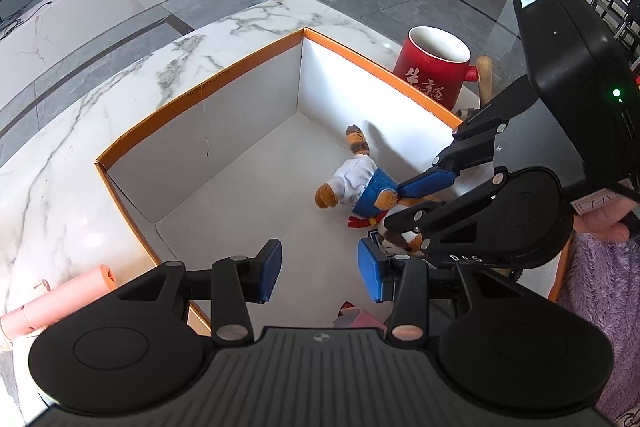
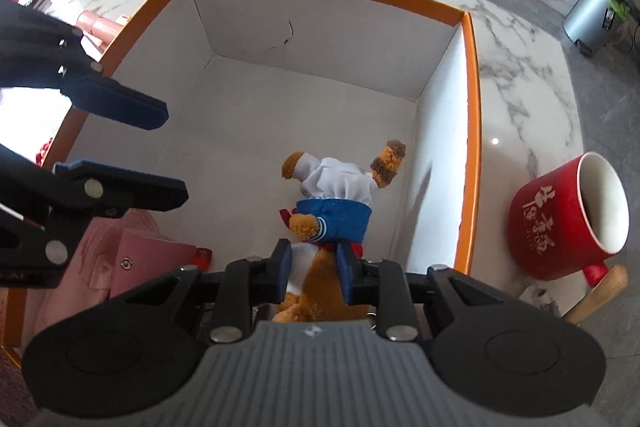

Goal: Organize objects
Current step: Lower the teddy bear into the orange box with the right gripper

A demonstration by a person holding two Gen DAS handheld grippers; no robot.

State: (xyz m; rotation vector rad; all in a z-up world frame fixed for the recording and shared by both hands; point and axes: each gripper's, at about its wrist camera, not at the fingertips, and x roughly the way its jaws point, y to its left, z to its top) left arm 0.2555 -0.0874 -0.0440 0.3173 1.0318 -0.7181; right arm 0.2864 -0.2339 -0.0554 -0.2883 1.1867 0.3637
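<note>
A brown plush toy (image 2: pixel 332 195) in a white shirt and blue trousers lies inside the orange-rimmed white box (image 2: pixel 474 107), close to its right wall. My right gripper (image 2: pixel 314 271) reaches down into the box and is shut on the toy's lower end, both blue pads pressing into the fur. In the left wrist view the same toy (image 1: pixel 356 183) sits between the right gripper's (image 1: pixel 394 207) fingers. My left gripper (image 1: pixel 320 273) hovers open over the box floor with nothing between its pads; the right wrist view shows the left gripper (image 2: pixel 160 151) at the left edge.
A pink pouch on pink cloth (image 2: pixel 140 255) lies in the box's near-left corner. A red mug (image 2: pixel 560 215) and a wooden handle (image 2: pixel 600 291) stand outside the right wall on the marble table (image 1: pixel 120 87). A pink object (image 1: pixel 60 303) lies left of the box.
</note>
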